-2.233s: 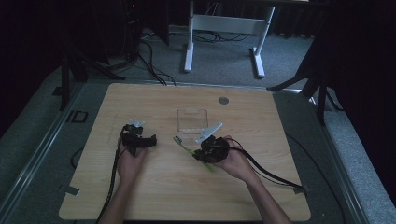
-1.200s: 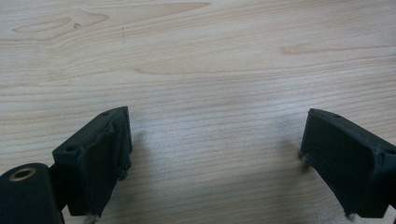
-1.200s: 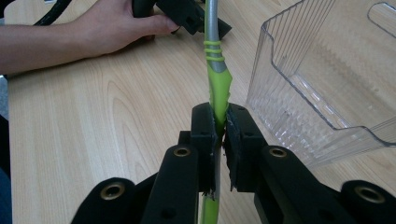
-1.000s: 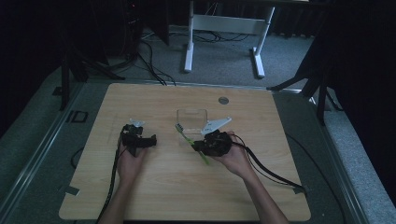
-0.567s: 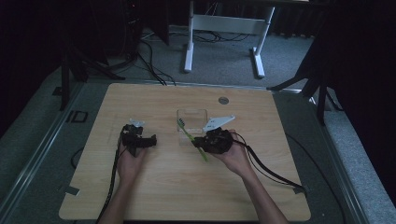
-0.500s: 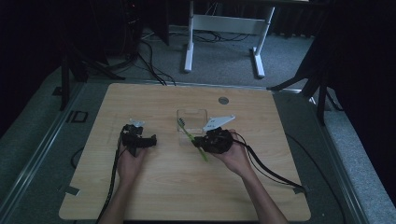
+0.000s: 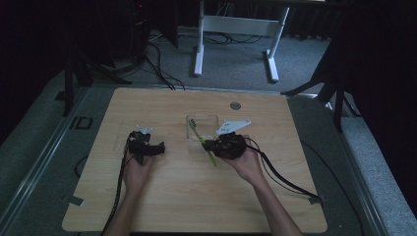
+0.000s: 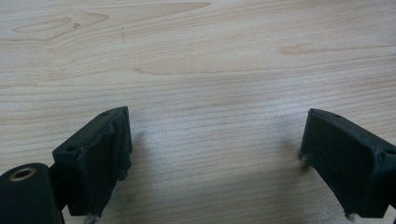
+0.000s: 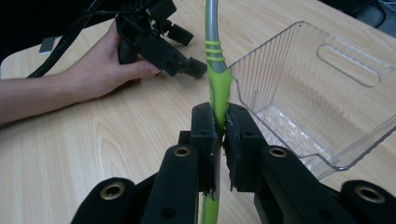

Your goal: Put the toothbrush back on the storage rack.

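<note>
A green and grey toothbrush [image 7: 202, 140] [image 9: 215, 70] is clamped between the jaws of my right gripper [image 7: 215, 145] [image 9: 218, 122], which is shut on its green handle. Its head points over the near left corner of a clear plastic bin [image 7: 206, 123] [image 9: 308, 102] on the wooden table [image 7: 196, 196]. My left gripper [image 7: 158, 147] [image 8: 215, 149] rests low over bare wood at the left, jaws wide open with nothing between them. The right gripper view also has the left hand and its gripper [image 9: 156, 37] farther off.
A small round grey disc [image 7: 235, 105] lies near the table's far edge. Cables [image 7: 280, 172] trail from both grippers toward the near edge. A white desk frame [image 7: 236, 29] and dark stands sit on the floor beyond the table.
The right gripper carried the toothbrush toward the clear bin, then stopped with the brush head at the bin's corner. The left gripper has stayed where it was.
</note>
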A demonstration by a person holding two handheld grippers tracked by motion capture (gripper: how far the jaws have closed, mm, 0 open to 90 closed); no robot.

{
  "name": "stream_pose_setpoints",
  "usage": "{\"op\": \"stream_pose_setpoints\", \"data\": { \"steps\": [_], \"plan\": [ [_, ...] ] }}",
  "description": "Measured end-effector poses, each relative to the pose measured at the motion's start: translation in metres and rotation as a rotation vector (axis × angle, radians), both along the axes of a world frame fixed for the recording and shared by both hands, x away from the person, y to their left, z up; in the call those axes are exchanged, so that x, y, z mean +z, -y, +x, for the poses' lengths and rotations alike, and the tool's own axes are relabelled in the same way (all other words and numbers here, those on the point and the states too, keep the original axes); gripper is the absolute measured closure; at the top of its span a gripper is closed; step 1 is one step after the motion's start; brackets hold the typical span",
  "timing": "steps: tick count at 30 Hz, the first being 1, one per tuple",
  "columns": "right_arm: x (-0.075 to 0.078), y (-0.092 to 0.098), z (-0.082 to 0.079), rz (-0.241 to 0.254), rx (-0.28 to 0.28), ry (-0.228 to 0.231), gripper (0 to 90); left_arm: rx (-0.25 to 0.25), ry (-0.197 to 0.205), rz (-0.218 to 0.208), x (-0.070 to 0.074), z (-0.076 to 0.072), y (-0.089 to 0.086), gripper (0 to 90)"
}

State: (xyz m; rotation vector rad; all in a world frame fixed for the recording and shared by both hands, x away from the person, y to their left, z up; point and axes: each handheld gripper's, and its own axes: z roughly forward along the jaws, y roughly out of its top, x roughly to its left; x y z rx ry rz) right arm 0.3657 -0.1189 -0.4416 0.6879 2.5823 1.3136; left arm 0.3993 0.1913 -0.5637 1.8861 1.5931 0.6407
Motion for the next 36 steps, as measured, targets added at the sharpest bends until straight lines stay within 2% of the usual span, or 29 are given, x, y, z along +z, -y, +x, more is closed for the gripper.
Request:
{"op": "stream_pose_setpoints", "data": {
  "steps": [7, 36],
  "plan": [
    [0.001, 0.0, 0.002, 0.037, -0.013, 0.0, 82.2, 0.0, 0.0, 0.0, 0.0, 0.0, 0.0, 9.3],
    [0.003, 0.002, 0.012, 0.134, -0.071, 0.019, 82.2, 0.0, 0.0, 0.0, 0.0, 0.0, 0.0, 9.3]
  ]
}}
